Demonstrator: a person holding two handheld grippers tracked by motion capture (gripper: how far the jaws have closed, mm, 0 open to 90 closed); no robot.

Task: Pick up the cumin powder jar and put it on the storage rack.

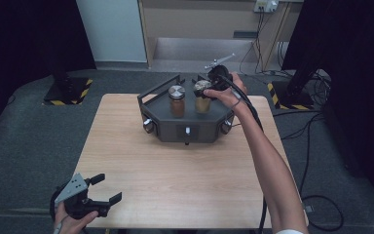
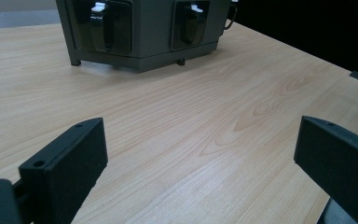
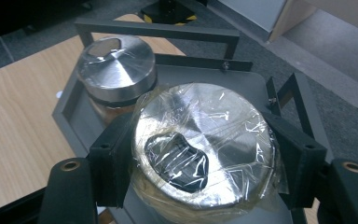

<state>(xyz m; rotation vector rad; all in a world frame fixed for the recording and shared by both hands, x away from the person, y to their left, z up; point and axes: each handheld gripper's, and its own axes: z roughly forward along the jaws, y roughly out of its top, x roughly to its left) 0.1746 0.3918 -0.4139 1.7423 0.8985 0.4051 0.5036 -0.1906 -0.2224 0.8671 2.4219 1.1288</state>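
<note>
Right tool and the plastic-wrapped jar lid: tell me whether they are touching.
Touching. In the right gripper view, both black jaws of the right tool press against opposite sides of the wrapped jar lid, with no gap visible on either side.

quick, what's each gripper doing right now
Left gripper: open, holding nothing, low over the table.
Right gripper: jaws closed on the plastic-wrapped jar lid, on the tray.

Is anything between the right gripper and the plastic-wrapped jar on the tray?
Nothing visible. The right gripper has its jaws on either side of the wrapped jar's lid, apparently touching it. The second jar stands beside it on the tray, clear of the jaws.
</note>
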